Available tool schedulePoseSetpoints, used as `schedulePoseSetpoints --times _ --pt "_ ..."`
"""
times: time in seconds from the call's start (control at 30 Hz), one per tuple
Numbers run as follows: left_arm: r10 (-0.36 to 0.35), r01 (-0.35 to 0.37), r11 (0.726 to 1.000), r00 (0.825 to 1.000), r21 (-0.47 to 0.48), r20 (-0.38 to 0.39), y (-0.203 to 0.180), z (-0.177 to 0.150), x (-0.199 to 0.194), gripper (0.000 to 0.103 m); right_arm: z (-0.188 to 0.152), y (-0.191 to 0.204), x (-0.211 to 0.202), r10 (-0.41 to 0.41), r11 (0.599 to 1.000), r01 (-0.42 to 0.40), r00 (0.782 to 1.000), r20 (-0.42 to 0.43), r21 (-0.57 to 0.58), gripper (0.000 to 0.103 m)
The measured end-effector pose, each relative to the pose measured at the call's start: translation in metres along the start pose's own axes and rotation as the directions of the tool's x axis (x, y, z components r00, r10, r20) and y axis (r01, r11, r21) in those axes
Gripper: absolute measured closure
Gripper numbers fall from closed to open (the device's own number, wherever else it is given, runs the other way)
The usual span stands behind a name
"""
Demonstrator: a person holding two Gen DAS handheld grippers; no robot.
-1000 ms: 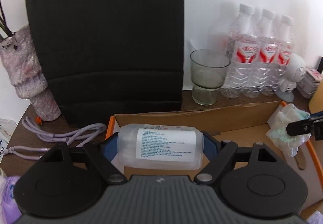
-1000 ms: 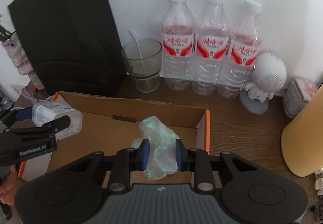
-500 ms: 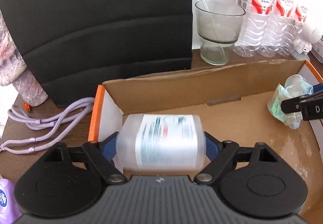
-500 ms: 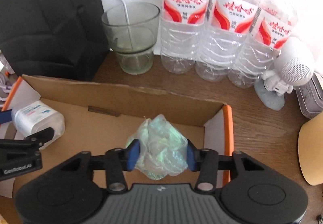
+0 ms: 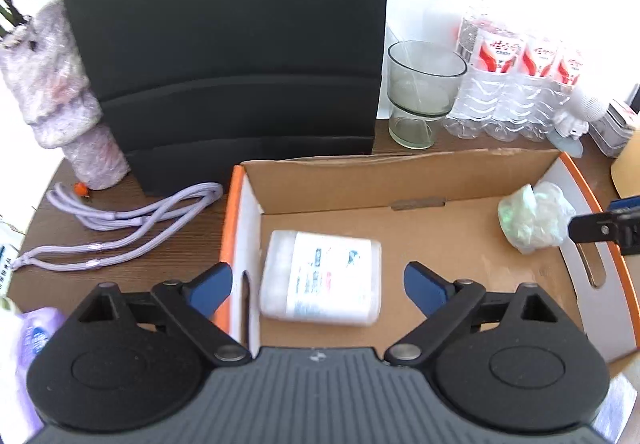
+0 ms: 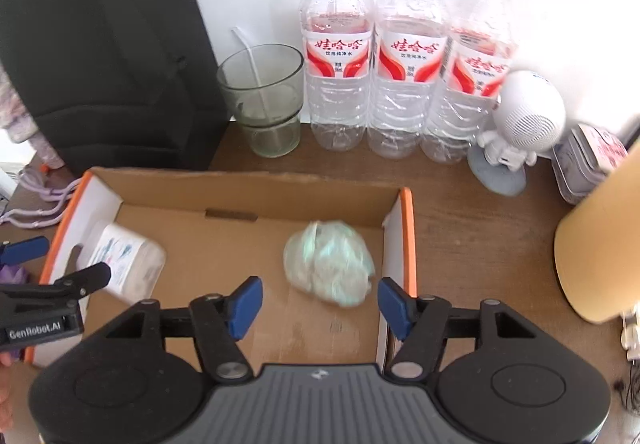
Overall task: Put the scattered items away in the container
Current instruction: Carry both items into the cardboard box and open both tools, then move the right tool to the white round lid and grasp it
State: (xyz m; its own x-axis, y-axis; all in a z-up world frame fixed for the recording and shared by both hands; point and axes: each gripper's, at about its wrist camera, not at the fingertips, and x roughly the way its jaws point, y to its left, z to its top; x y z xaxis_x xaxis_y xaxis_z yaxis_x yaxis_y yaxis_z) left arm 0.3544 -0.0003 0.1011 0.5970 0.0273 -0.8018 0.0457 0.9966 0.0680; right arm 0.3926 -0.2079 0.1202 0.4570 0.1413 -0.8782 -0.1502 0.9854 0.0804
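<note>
Two items down on the floor of the shallow brown corrugated-cardboard box with orange rim (image 5: 400, 180): frosted squarish plastic bottle with white printed label (image 5: 320, 278) lying flat at left, crinkly pale-green plastic wad (image 6: 329, 262) at right. Left gripper (image 5: 318, 284) and right gripper (image 6: 320, 302) both opening, pads clear of each. Dark woodgrain worktop (image 6: 472, 228) beneath.

Plastic tub label (image 5: 320, 276): print too blurred to read.
Crumpled wrap (image 6: 328, 264): motion-blurred, edges smeared.
Purple packet (image 5: 34, 340): cut off by left edge, partly behind the tool body.
Tan cylinder (image 6: 600, 244): cut by right edge; what it is cannot be told.
Bottle tops (image 5: 516, 44): washed out by glare.
Black bag (image 5: 224, 36): top out of frame.
</note>
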Motion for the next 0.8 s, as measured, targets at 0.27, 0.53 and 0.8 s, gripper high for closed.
schedulePoseSetpoints --times 0.27,0.53,0.8 --pt "0.027 -0.026 0.999 0.998 -0.022 0.064 0.002 -0.044 -0.03 0.004 -0.05 -0.005 -0.018 0.054 0.997 -0.057 0.997 0.054 0.057 0.031" --pt "0.052 -0.047 0.998 0.987 -0.036 0.149 -0.011 -0.102 -0.07 0.004 -0.107 0.015 -0.059 0.071 0.997 -0.079 0.953 0.293 0.018 0.031" --pt "0.037 -0.018 0.999 0.89 -0.044 0.455 -0.03 -0.171 -0.137 0.002 -0.212 0.029 -0.108 0.083 0.994 -0.025 0.794 0.602 -0.104 0.028"
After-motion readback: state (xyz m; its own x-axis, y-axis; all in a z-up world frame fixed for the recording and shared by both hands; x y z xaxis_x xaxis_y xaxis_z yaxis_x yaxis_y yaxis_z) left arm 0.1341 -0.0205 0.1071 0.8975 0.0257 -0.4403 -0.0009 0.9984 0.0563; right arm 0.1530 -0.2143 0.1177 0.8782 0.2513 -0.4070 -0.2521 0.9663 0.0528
